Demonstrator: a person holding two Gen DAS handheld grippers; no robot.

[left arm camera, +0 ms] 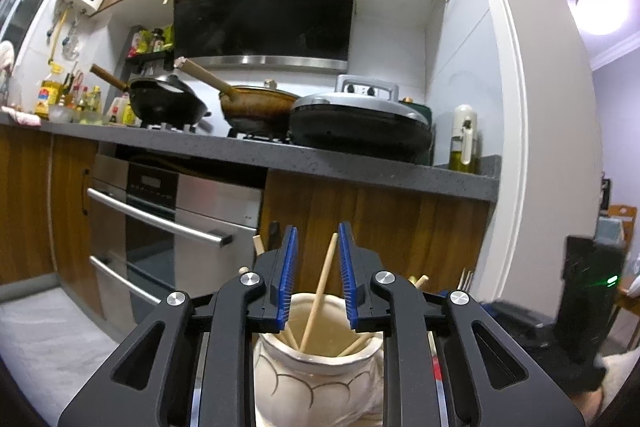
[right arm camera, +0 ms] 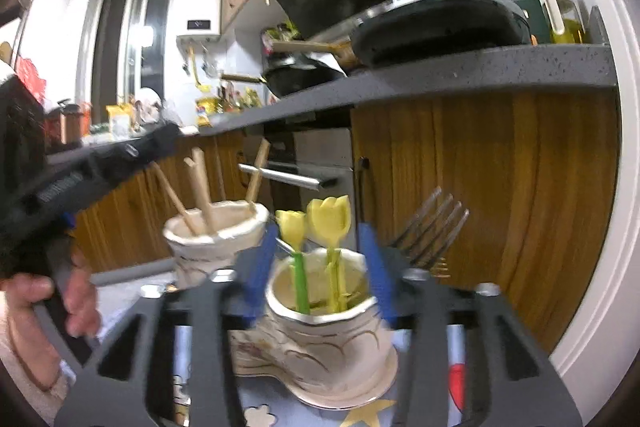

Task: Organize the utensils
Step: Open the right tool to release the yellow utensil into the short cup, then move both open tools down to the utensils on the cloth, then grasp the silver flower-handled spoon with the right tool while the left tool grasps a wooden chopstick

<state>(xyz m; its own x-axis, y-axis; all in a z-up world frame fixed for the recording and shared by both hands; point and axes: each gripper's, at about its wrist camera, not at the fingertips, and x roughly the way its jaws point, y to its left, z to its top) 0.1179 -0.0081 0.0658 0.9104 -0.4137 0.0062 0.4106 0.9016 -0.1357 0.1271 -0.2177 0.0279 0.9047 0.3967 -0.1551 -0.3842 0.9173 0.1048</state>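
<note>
My left gripper (left arm camera: 318, 239) is open above a cream ceramic holder (left arm camera: 316, 367) that has wooden chopsticks (left arm camera: 319, 293) standing in it; one chopstick rises between the fingers without touching them. My right gripper (right arm camera: 320, 251) is open above a second cream holder (right arm camera: 324, 343) that holds two yellow tulip-topped utensils (right arm camera: 330, 219) on green and yellow stems. The chopstick holder also shows in the right wrist view (right arm camera: 216, 239), left of and behind the tulip holder. Metal forks (right arm camera: 432, 227) stand to the right of my right gripper.
A grey kitchen counter (left arm camera: 360, 167) runs behind, with woks (left arm camera: 168, 99), an electric griddle (left arm camera: 360, 123) and an oil bottle (left arm camera: 464, 143). Wooden cabinets (right arm camera: 480, 187) and a steel oven (left arm camera: 168, 227) lie below it. The left gripper's body and the hand holding it (right arm camera: 44, 291) sit left.
</note>
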